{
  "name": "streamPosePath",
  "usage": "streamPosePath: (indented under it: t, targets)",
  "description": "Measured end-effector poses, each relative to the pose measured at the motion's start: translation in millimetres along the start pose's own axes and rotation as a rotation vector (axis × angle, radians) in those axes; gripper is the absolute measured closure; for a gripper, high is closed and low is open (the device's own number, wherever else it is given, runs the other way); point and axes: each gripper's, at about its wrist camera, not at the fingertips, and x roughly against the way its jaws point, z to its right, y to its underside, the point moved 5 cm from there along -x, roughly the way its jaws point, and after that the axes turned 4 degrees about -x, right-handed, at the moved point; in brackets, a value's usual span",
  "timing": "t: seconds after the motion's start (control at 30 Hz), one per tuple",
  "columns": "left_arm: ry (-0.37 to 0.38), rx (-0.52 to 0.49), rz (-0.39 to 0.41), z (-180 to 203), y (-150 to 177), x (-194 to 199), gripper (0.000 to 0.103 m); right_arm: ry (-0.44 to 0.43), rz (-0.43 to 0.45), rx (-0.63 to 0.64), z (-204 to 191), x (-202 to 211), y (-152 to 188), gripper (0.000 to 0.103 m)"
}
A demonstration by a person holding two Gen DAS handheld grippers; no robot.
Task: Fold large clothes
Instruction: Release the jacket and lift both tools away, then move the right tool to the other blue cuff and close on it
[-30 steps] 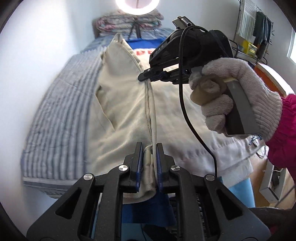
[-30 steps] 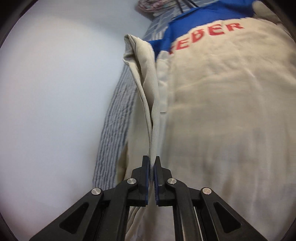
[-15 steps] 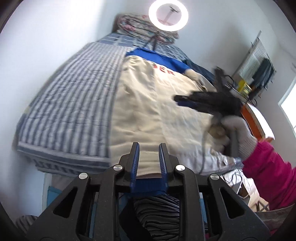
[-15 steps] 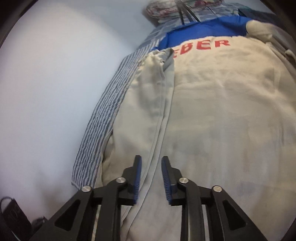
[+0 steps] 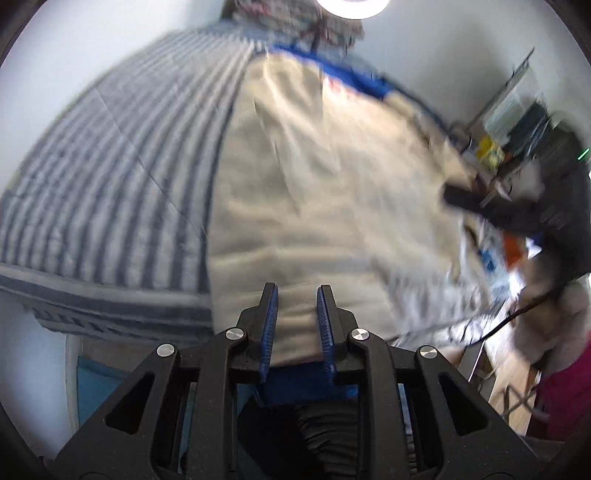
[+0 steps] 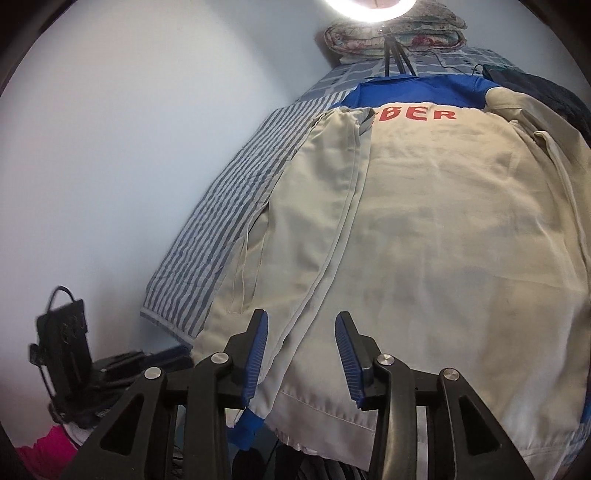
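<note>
A large beige jacket (image 6: 443,240) with a blue collar and red letters lies spread on the striped bed; it also shows, blurred, in the left wrist view (image 5: 325,192). Its left front panel (image 6: 317,206) lies folded over onto the body. My left gripper (image 5: 294,317) is open and empty above the jacket's near hem. My right gripper (image 6: 300,350) is open and empty above the hem beside the folded panel's edge. The right gripper also shows as a dark blur at the right of the left wrist view (image 5: 524,206).
The striped grey bedsheet (image 6: 236,206) lies bare left of the jacket, against a white wall. Folded quilts (image 6: 395,33) and a ring light on a tripod stand at the bed's head. Dark clothing (image 6: 535,96) lies far right. A shelf with clutter (image 5: 517,122) stands right of the bed.
Both grippers have let go of the jacket's front edge and opened. The panel has dropped flat onto the jacket. Both grippers have pulled back toward the hem; the right one has moved off to the right.
</note>
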Motion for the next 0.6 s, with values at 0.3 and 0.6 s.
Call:
streamPosePath:
  t: [0.3, 0.6]
  targets:
    - [0.088, -0.032, 0.075, 20.7, -27.9, 29.9, 0.083, 0.165, 0.22, -0.032, 7.1, 103.7, -6.1, 0.04]
    - [0.208, -0.1, 0.254, 54.4, -90.7, 102.0, 0.082, 0.348, 0.478, -0.085, 29.4, 205.7, -11.4, 0.01]
